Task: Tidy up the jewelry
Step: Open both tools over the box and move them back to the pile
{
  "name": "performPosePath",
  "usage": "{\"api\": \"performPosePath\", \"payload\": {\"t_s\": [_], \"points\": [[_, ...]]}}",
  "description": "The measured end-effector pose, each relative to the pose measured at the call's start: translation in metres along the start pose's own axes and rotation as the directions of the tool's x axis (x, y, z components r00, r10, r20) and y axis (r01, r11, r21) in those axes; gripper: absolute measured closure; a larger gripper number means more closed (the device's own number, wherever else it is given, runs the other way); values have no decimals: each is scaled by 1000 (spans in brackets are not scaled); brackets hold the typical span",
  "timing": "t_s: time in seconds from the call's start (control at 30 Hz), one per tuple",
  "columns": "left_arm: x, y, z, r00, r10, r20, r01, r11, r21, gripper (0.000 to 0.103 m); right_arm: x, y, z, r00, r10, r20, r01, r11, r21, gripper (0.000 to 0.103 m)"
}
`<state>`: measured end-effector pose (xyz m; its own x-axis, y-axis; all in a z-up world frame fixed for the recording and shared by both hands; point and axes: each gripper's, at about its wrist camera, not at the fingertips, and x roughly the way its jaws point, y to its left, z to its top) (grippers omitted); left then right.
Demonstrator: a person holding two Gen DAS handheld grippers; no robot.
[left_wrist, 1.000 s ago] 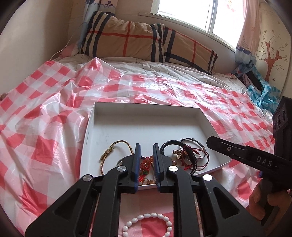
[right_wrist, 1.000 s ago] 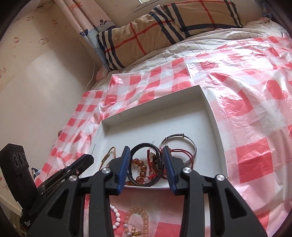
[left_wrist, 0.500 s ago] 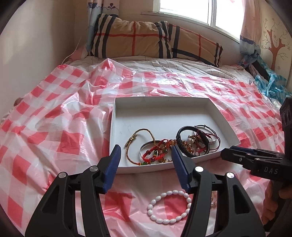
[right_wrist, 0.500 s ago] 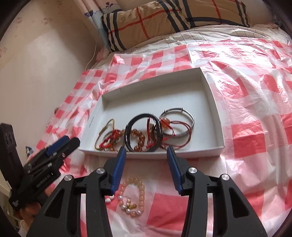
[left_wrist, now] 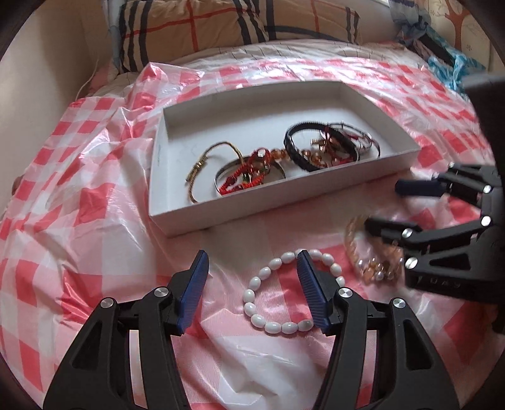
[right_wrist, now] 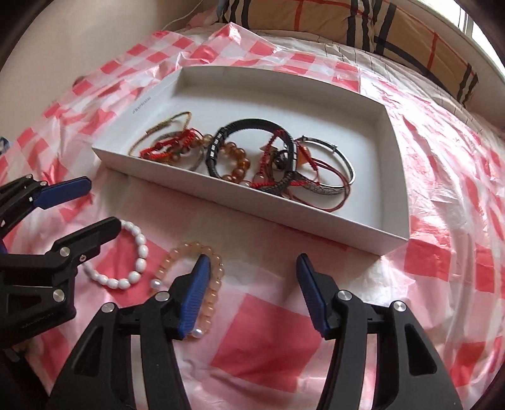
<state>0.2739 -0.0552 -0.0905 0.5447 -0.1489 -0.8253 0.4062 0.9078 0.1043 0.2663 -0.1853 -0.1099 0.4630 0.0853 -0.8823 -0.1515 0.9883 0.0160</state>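
A white tray on the red-checked sheet holds several bracelets, among them a black band and a gold chain. In front of it lie a white bead bracelet and a peach bead bracelet. My left gripper is open just above the white bracelet, its right finger over the ring. My right gripper is open, its left finger over the peach bracelet.
The sheet is wrinkled plastic over a bed. A plaid pillow lies behind the tray. A wall runs along the left side. Blue plastic sits at the far right.
Both grippers pulled back from over the tray and dropped toward the loose bracelets in front of it. The left gripper opened wide; the right also opened wider.
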Motion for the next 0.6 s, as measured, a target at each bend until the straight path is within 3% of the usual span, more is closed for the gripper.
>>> {"api": "performPosePath", "payload": {"t_s": [0.07, 0.2, 0.27, 0.33, 0.4, 0.6], "points": [[5, -4, -2, 1000, 10, -19, -9, 999, 31, 48, -3, -9, 2, 999, -45, 9, 45, 999, 24, 45], [5, -8, -2, 1000, 7, -22, -5, 998, 64, 48, -4, -15, 2, 997, 83, 3, -83, 994, 66, 45], [6, -10, -1, 1000, -8, -25, 10, 997, 75, 52, 2, -5, 1, 998, 52, -22, -52, 999, 6, 45], [6, -18, -1, 997, -67, -44, 71, 992, 102, 85, 4, 1, 0, 997, 75, -27, -76, 997, -26, 61], [4, -28, 0, 997, -70, -43, 76, 984, 160, 96, 4, 3, 1, 994, 106, -33, -107, 994, -33, 93], [-5, -23, 10, 988, -153, -16, 154, 982, 109, 96, -2, -17, 4, 974, 225, -16, -222, 970, 98, 94]]}}
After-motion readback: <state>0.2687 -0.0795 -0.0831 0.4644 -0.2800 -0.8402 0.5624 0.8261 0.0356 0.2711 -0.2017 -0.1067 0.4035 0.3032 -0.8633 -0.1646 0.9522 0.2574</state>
